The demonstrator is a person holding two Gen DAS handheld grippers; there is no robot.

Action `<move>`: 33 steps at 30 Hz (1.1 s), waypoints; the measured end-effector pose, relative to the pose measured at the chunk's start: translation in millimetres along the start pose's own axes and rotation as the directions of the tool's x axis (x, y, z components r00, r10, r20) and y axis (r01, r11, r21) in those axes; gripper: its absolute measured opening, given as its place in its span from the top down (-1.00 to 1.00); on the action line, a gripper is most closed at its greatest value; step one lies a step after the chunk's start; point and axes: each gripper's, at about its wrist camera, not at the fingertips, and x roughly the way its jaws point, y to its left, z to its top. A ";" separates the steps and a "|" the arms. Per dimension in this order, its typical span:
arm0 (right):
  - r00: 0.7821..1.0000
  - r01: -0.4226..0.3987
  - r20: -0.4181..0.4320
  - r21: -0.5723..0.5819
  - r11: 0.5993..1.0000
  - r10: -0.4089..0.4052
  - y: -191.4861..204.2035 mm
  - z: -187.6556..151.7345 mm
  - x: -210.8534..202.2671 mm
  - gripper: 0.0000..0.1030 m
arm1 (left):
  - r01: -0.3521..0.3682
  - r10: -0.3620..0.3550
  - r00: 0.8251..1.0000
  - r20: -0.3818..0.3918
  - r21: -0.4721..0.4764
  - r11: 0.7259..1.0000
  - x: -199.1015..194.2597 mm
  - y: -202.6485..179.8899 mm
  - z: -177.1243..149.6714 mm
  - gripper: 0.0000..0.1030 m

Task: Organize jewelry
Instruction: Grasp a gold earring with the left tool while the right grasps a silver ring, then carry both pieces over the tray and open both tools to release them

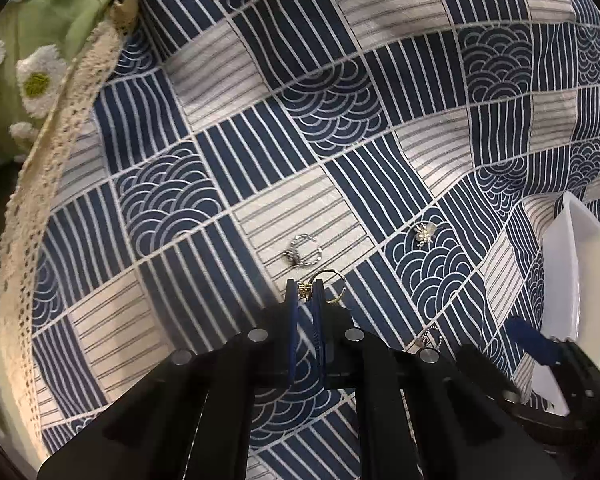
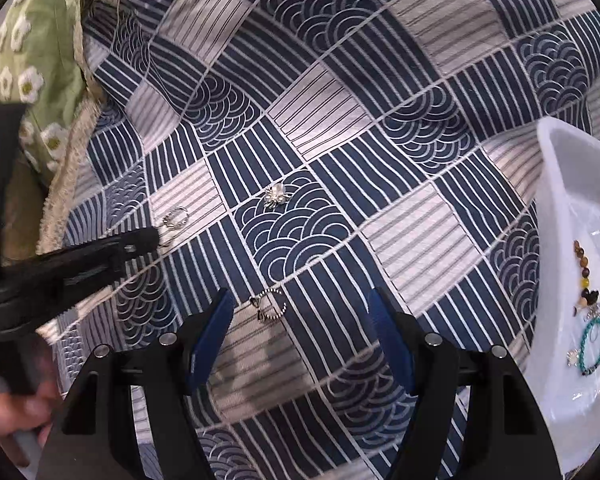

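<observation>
My left gripper (image 1: 305, 286) is shut on a gold ring (image 1: 329, 285) with a small charm, low over the patterned cloth. A twisted silver ring (image 1: 305, 251) lies just beyond it and also shows in the right wrist view (image 2: 176, 217). A silver spider brooch (image 1: 425, 233) lies to the right, also seen in the right wrist view (image 2: 275, 196). A beaded ring (image 2: 271, 305) lies between the fingers of my open right gripper (image 2: 304, 300); it shows in the left wrist view (image 1: 431, 338) too. The white tray (image 2: 556, 168) at the right holds bead bracelets (image 2: 592, 342).
The blue and white patterned tablecloth (image 1: 340, 100) covers the surface. A green daisy cloth with a lace edge (image 1: 40, 80) lies at the far left. The left gripper's body (image 2: 80, 256) and a hand show at the left of the right wrist view.
</observation>
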 end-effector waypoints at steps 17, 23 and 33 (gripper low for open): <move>0.999 0.042 -0.009 -0.066 0.997 -0.042 4.7 1.9 4.0 0.57 | 0.009 -0.009 1.000 0.023 0.004 1.000 -24.2 3.1 -0.4 0.86; 0.982 0.104 0.159 -0.025 0.994 -0.099 -37.5 22.3 -100.9 0.57 | 0.062 -0.073 0.994 0.076 0.138 0.989 -67.4 -48.5 -22.3 0.86; 0.956 0.290 -0.018 0.230 0.929 -0.294 -234.7 0.8 -115.5 0.56 | 0.228 -0.248 0.969 -0.002 0.401 0.887 -78.0 -236.4 -72.3 0.86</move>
